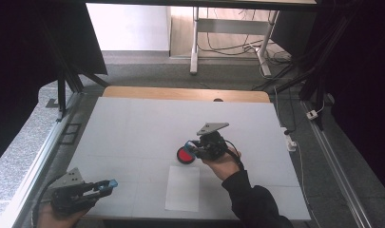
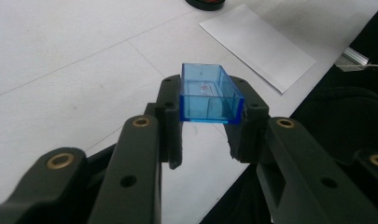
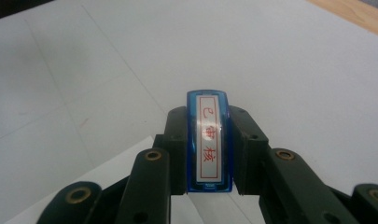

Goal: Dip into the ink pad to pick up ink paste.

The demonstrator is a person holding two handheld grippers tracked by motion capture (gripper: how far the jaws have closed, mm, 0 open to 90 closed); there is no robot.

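My left gripper [image 1: 107,185] is at the table's near left corner, shut on a clear blue box-shaped cap [image 2: 209,94] whose hollow side faces up. My right gripper [image 1: 192,148] hovers near the table's middle, shut on a blue stamp [image 3: 209,140] with a white label bearing red characters. A round red ink pad [image 1: 184,155] in a black case lies just left of the right gripper, its rim also visible in the left gripper view [image 2: 205,3]. Nearer to me lies a white sheet of paper [image 1: 182,188].
The white table top [image 1: 133,128] has a wooden strip along its far edge [image 1: 180,93]. Metal rails run down both sides. Desk legs and cables stand on the floor beyond. The paper [image 2: 259,44] lies ahead-right of the left gripper and below-left of the right gripper [image 3: 107,169].
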